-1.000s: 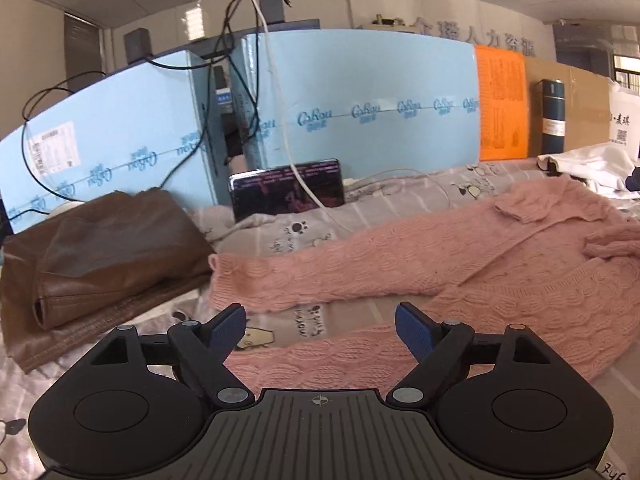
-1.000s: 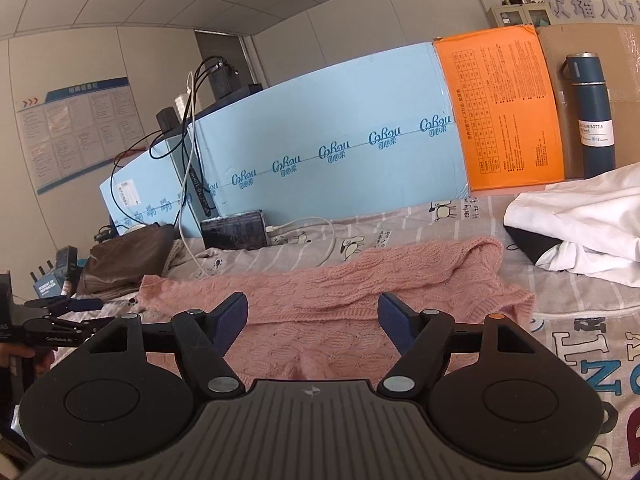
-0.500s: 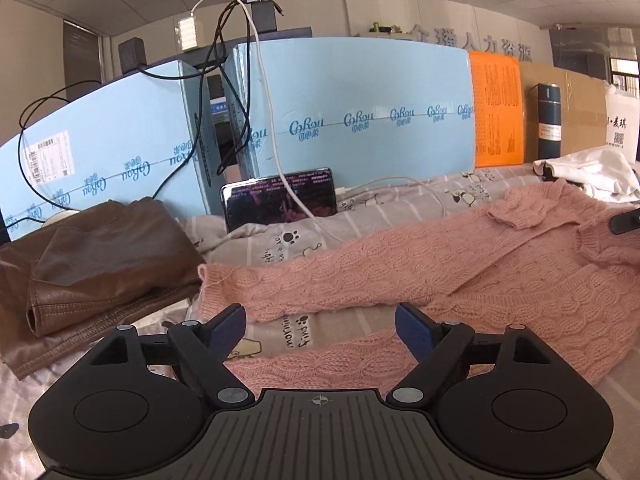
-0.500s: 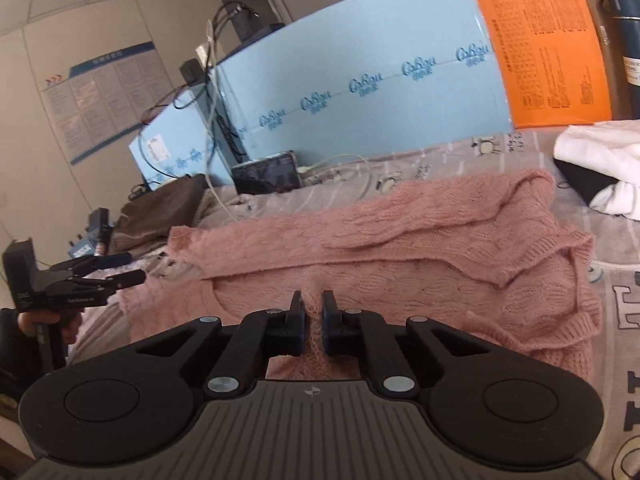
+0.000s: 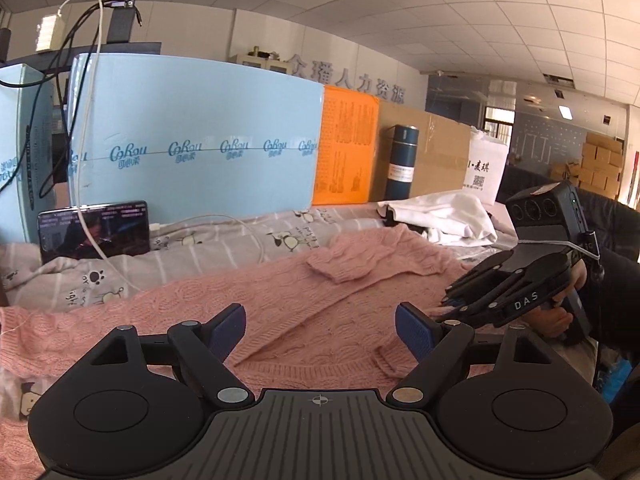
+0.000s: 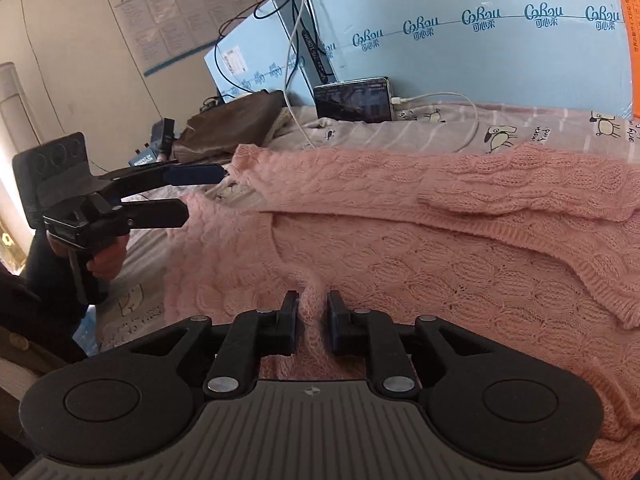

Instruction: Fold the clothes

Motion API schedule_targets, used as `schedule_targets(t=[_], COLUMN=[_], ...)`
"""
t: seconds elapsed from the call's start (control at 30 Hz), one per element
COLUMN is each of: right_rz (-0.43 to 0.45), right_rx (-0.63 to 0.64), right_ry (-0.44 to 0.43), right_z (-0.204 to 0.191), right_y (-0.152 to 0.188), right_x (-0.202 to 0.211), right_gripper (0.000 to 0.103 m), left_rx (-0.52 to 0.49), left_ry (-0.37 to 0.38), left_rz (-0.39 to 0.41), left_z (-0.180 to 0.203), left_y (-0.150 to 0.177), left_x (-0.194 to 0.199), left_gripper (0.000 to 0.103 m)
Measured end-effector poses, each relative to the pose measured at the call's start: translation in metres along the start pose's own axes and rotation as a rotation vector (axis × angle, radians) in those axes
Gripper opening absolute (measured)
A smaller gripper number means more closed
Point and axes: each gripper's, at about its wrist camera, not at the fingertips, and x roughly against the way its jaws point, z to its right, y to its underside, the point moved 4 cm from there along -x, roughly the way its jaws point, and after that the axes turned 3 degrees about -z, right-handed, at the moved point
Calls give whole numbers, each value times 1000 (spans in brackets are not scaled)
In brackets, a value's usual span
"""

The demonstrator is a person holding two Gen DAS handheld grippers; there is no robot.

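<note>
A pink knitted sweater (image 5: 312,300) lies spread on the patterned bedsheet, one sleeve folded across its body; it also fills the right wrist view (image 6: 440,240). My left gripper (image 5: 320,326) is open and empty just above the sweater's near edge; it also shows in the right wrist view (image 6: 192,192), at the sweater's left end. My right gripper (image 6: 313,312) is shut on a pinch of the sweater's near hem. In the left wrist view the right gripper (image 5: 452,304) sits at the sweater's right side.
A white garment pile (image 5: 436,216) lies at the far right of the bed. A phone (image 5: 94,228) with a white cable (image 5: 224,224) leans on the blue foam boards (image 5: 192,140). A dark blue flask (image 5: 402,164) stands behind. A brown leather bag (image 6: 232,124) lies far left.
My right gripper closed on the sweater's hem and now holds a pinch of it. My left gripper swung to the right along the sweater, staying open.
</note>
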Motion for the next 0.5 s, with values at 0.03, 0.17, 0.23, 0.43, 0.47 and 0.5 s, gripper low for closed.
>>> schedule_targets(t=[0.03, 0.17, 0.23, 0.43, 0.47, 0.5], right_rz=[31, 185, 277, 419, 437, 450], right_rx=[-3, -39, -72, -163, -185, -208], right_ry=[31, 141, 183, 302, 321, 331], right_z=[1, 5, 6, 3, 2, 3], right_y=[-1, -3, -3, 26, 34, 43], right_x=[5, 35, 57, 108, 115, 121], right_gripper=[42, 54, 59, 63, 66, 67], left_rx=[-8, -18, -10, -9, -27, -46], left_ry=[3, 20, 40, 168, 193, 204], left_rz=[-11, -51, -64, -176, -193, -203], left_z=[3, 12, 14, 25, 30, 34], left_y=[1, 1, -1, 6, 10, 13], left_x=[-4, -18, -28, -72, -77, -80], left_gripper=[85, 85, 85, 79, 71, 25])
